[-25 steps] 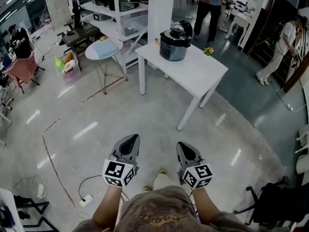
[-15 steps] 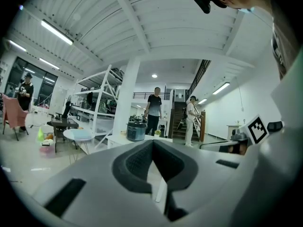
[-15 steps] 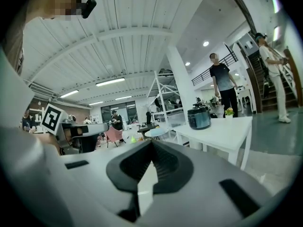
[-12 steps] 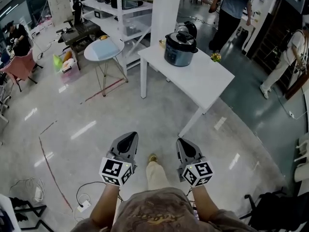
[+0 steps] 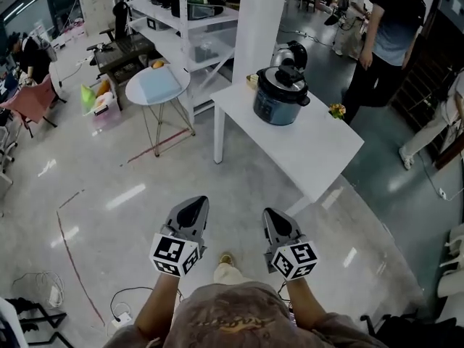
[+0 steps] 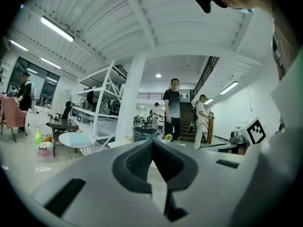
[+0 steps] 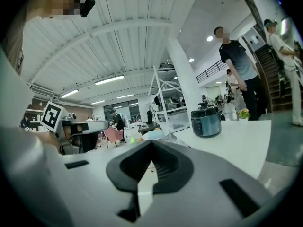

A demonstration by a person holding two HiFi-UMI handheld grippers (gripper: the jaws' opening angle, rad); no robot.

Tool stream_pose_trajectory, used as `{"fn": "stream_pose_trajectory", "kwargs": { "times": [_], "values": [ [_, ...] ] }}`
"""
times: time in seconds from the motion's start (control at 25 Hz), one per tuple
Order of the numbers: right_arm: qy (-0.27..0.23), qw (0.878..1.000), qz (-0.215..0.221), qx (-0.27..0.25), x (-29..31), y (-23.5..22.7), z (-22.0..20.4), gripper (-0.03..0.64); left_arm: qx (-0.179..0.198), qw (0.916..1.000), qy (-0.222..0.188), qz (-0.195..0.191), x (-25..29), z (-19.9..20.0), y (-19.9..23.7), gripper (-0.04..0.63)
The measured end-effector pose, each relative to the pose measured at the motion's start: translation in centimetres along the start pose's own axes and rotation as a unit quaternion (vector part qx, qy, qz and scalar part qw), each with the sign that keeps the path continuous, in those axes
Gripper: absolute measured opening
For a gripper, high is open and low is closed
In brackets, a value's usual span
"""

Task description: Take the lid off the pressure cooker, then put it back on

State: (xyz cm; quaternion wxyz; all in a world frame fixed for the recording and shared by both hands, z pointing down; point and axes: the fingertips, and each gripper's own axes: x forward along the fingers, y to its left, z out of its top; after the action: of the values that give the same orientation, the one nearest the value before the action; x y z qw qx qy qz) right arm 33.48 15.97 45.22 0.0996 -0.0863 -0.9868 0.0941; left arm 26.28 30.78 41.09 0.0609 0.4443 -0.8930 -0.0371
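the pressure cooker (image 5: pixel 280 100), lid (image 5: pixel 282 77) on, stands near the far edge of the white table (image 5: pixel 319 147). bare floor (image 5: pixel 145 187) lies open between the table's near edge and the left gripper (image 5: pixel 193 207) and right gripper (image 5: pixel 278 218), both closed tight on nothing.

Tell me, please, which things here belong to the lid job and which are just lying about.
Job: cooker, lid, white table, left claw, right claw (both shut, empty).
Lying about: round table, shelves, flowers.
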Motion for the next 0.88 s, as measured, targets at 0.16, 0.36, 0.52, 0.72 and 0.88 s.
{"fn": "stream_pose_trajectory", "kwargs": {
  "times": [0.16, 0.36, 0.52, 0.72, 0.88],
  "values": [
    [-0.001, 1.0, 0.01, 0.0, 4.0, -2.7, 1.4, -0.005, 0.002, 0.9999, -0.002, 0.01, 4.1, 0.7, 2.2, 0.003],
    [0.008, 1.0, 0.021, -0.001, 7.8, -5.8, 2.2, -0.005, -0.001, 0.9997, 0.001, 0.025, 8.1, 1.0, 4.3, 0.003],
    [0.014, 0.999, 0.031, 0.001, 10.2, -7.0, 2.6, -0.005, 0.0, 0.9994, 0.006, 0.033, 10.2, 1.0, 5.7, 0.003],
    [0.023, 0.999, 0.041, 0.002, 13.6, -7.8, 2.5, -0.005, 0.002, 0.9992, 0.008, 0.038, 12.3, 1.1, 7.9, 0.003],
    [0.025, 0.999, 0.046, 0.001, 17.1, -8.1, 2.7, -0.005, 0.002, 0.9991, 0.008, 0.041, 14.4, 1.3, 10.7, 0.003]
  ]
}}
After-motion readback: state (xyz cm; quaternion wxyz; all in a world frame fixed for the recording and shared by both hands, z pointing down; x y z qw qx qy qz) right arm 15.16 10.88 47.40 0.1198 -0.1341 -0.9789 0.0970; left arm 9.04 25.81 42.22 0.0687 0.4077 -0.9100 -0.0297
